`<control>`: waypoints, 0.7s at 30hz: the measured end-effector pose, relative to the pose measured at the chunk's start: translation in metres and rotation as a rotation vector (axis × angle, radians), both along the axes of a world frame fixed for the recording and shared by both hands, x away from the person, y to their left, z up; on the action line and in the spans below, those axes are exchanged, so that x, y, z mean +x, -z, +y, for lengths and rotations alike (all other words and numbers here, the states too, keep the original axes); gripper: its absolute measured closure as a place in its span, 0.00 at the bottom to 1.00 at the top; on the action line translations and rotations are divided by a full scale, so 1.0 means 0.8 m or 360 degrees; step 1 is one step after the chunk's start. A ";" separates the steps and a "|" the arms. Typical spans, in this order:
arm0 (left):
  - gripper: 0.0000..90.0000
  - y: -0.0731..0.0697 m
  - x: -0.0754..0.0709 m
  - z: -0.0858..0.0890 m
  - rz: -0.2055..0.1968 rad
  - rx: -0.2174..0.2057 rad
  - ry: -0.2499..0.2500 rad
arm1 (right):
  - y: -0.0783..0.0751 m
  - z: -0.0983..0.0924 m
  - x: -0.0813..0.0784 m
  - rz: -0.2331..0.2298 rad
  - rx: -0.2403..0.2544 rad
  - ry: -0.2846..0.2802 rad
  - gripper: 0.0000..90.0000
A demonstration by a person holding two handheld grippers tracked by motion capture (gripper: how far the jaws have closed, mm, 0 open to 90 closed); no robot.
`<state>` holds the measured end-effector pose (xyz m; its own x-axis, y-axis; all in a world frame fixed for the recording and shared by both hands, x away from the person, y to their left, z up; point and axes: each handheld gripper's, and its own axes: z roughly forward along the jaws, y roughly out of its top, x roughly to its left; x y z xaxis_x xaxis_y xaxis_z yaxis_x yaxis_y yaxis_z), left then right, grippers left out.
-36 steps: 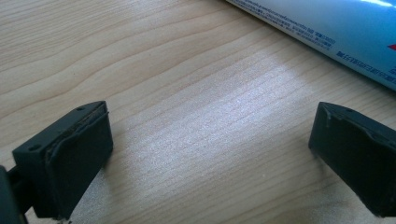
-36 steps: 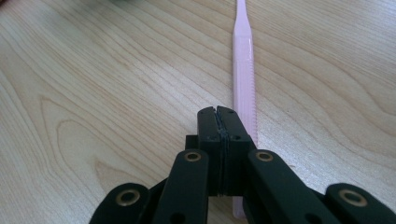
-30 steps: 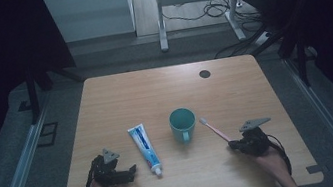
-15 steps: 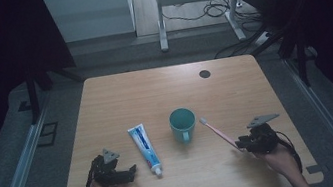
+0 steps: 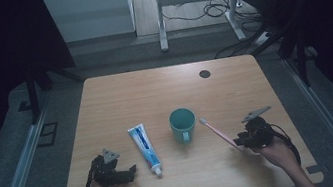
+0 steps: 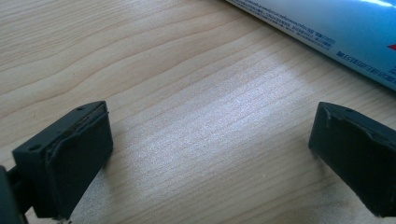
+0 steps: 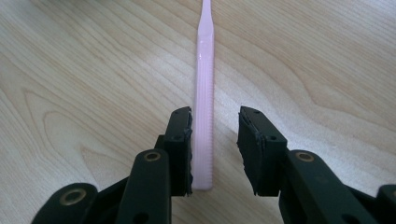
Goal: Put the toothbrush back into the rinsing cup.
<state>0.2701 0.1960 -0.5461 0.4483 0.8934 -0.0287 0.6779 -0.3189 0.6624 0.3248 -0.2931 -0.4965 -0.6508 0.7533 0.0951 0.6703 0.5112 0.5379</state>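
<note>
A pink toothbrush lies flat on the wooden table, right of a teal mug. My right gripper is at the handle's near end. In the right gripper view the toothbrush handle lies between the jaws of the right gripper, against the left pad and apart from the right one. These jaws have just been opening. A blue and white toothpaste tube lies left of the mug. My left gripper rests beside its cap end, wide open over bare wood, with the tube just beyond.
A dark round grommet sits near the table's far edge. Behind the table stand a desk frame and loose cables on the floor. A metal rail runs along the left side.
My right hand has drawn slightly to the right, toward the handle's end. The toothbrush still lies in the same place on the table. The left hand has not moved.
</note>
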 end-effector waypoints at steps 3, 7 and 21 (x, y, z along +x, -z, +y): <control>0.00 0.000 0.000 0.000 0.0000 0.0000 0.0000 | -0.002 0.003 0.006 0.0026 -0.0030 -0.0009 0.72; 0.00 0.000 0.000 0.000 0.0002 0.0002 0.0001 | -0.003 0.007 0.014 0.0070 -0.0052 -0.0010 0.72; 0.00 0.000 0.000 0.000 0.0002 0.0000 0.0001 | -0.008 0.031 0.038 0.0201 -0.0199 -0.0076 0.69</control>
<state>0.2703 0.1959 -0.5460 0.4491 0.8930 -0.0289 0.6783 -0.3197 0.6616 0.3555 -0.2680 -0.4900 -0.6749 0.7329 0.0855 0.7018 0.6018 0.3813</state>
